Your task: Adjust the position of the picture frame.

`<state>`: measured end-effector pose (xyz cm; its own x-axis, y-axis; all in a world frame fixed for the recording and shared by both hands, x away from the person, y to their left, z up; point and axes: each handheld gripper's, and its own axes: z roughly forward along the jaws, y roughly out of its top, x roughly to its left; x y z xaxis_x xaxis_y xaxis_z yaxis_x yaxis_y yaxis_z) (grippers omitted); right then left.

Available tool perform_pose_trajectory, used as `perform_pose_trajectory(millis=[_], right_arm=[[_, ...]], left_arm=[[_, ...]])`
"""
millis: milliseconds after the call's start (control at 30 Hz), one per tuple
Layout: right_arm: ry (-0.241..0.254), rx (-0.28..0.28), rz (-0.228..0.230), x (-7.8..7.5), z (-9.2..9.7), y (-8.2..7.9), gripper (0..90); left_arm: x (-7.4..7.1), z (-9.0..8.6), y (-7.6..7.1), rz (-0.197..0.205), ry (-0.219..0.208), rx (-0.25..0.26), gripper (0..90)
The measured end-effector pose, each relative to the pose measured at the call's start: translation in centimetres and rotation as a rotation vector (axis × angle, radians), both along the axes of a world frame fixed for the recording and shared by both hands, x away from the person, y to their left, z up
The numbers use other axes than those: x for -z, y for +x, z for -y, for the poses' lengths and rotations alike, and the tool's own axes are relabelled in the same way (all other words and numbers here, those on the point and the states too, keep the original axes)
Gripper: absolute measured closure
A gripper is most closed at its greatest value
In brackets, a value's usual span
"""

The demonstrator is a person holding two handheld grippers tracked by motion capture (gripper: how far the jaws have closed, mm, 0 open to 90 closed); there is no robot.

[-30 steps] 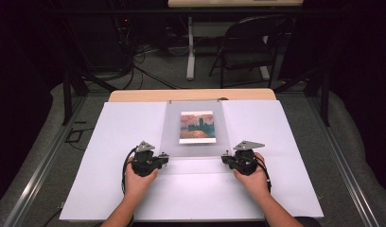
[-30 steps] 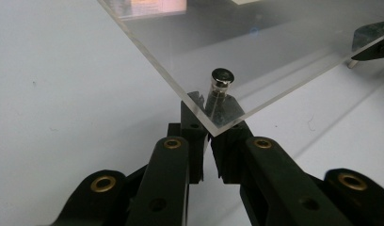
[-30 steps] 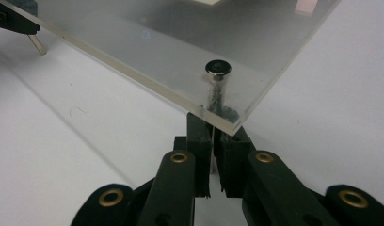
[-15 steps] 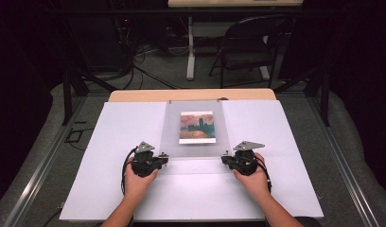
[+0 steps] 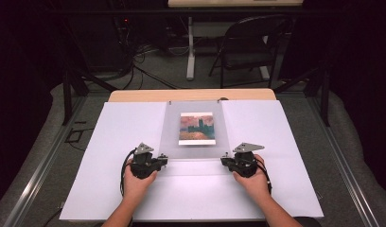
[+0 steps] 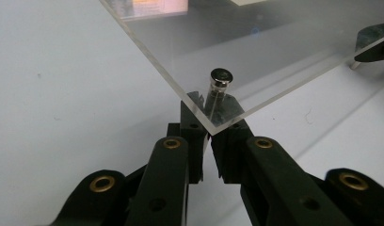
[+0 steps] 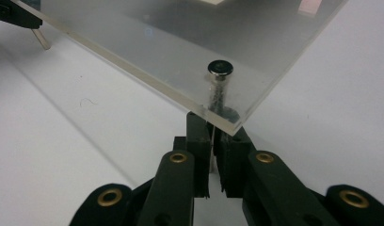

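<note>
keep both nearly closed: left gripper (image 6: 206, 123) and right gripper (image 7: 212, 129) pinching corner pins (image 6: 217, 89) under the acrylic sheet (image 5: 193, 127); lift evenly, level.

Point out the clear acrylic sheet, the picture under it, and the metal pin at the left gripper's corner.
clear acrylic sheet (image 5: 170, 127), high view, bare left part.
picture (image 5: 197, 126), high view, middle of the print.
metal pin (image 6: 221, 76), left gripper view, its round head.

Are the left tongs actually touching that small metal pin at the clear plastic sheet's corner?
Touching: in the left gripper view, the left tongs clamp the small metal pin beneath the clear plastic sheet.
</note>
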<state>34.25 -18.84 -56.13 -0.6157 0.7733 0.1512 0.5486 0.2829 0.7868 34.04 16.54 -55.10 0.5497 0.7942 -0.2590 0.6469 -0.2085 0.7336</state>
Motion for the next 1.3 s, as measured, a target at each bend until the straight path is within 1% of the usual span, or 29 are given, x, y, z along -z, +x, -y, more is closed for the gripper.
perform_pose_trajectory(millis=[100, 133, 167, 200, 267, 300, 333, 367, 400, 433, 500, 533, 600, 733, 800, 867, 933, 1033, 1067, 1100, 1200, 1233, 1300], right_arm=[[-0.003, 0.002, 0.011, -0.1, 0.0, -0.1, 76.5], [-0.001, 0.004, 0.018, -0.1, 0.0, -0.1, 72.9], [-0.004, 0.007, 0.022, -0.1, 0.1, -0.1, 68.8], [-0.002, 0.016, 0.015, -0.1, 0.1, -0.2, 65.3], [-0.005, 0.02, 0.007, -0.2, 0.1, -0.4, 59.9], [-0.012, 0.022, 0.012, -0.4, 0.2, -0.7, 56.4], [-0.022, 0.024, 0.029, -0.5, 0.1, -0.9, 52.7], [-0.043, 0.021, 0.041, -0.7, 0.1, -1.2, 49.2], [-0.052, 0.023, 0.048, -0.9, 0.1, -1.5, 45.9], [-0.066, 0.021, 0.051, -1.0, 0.1, -1.7, 43.9], [-0.088, 0.024, 0.071, -1.1, 0.1, -2.2, 39.9], [-0.102, 0.024, 0.078, -1.1, 0.1, -2.4, 38.4], [-0.124, 0.016, 0.093, -1.2, 0.2, -2.8, 36.5], [-0.144, 0.012, 0.086, -1.4, 0.5, -3.6, 35.6], [-0.162, 0.005, 0.092, -1.5, 0.6, -4.0, 34.4], [-0.173, 0.007, 0.102, -1.5, 0.8, -4.5, 34.5], [-0.167, 0.005, 0.099, -1.7, 1.1, -4.8, 35.7], [-0.154, 0.004, 0.093, -2.0, 1.6, -5.1, 38.0], [-0.157, 0.001, 0.094, -2.0, 1.7, -5.1, 39.1], [-0.155, 0.002, 0.086, -2.0, 1.9, -5.1, 40.1], [-0.136, 0.014, 0.099, -2.2, 2.3, -5.1, 40.9], [-0.123, 0.018, 0.098, -2.2, 2.4, -5.0, 41.0], [-0.102, 0.017, 0.095, -2.1, 2.6, -5.0, 42.2]], left_arm=[[-0.1, 0.0, -0.2, 0.005, -0.015, -0.007, 78.6], [-0.2, 0.0, -0.3, 0.008, -0.017, -0.008, 76.7], [-0.3, 0.1, -0.4, 0.009, -0.01, -0.004, 74.4], [-0.3, 0.1, -0.5, 0.011, -0.005, -0.003, 71.7], [-0.3, 0.2, -0.9, 0.016, 0.001, -0.012, 64.3], [-0.3, 0.2, -1.0, 0.016, 0.0, -0.017, 60.3], [-0.3, 0.2, -1.2, 0.007, 0.002, -0.015, 56.8], [-0.4, 0.1, -1.4, 0.003, -0.001, -0.015, 53.7], [-0.5, 0.1, -1.6, 0.0, -0.005, -0.014, 50.4], [-0.6, 0.1, -1.8, -0.003, -0.008, -0.003, 47.4], [-0.6, 0.2, -2.2, 0.008, 0.007, 0.008, 43.1], [-0.7, 0.2, -2.3, 0.01, 0.023, 0.018, 41.6], [-0.7, 0.3, -2.6, 0.015, 0.042, 0.03, 40.3], [-0.9, 0.0, -3.3, 0.026, 0.051, 0.047, 39.0], [-1.0, -0.3, -3.6, 0.042, 0.061, 0.053, 39.0], [-1.1, -0.7, -4.0, 0.051, 0.055, 0.058, 38.4], [-1.2, -1.1, -4.2, 0.064, 0.054, 0.054, 38.0], [-1.3, -1.8, -4.4, 0.085, 0.065, 0.042, 37.1], [-1.4, -2.0, -4.5, 0.079, 0.063, 0.039, 36.9], [-1.4, -2.2, -4.6, 0.077, 0.059, 0.034, 36.9], [-1.7, -2.6, -4.8, 0.087, 0.061, 0.021, 36.9], [-1.7, -2.7, -4.9, 0.096, 0.064, 0.021, 37.0], [-1.8, -2.8, -5.0, 0.106, 0.057, 0.009, 37.6]])
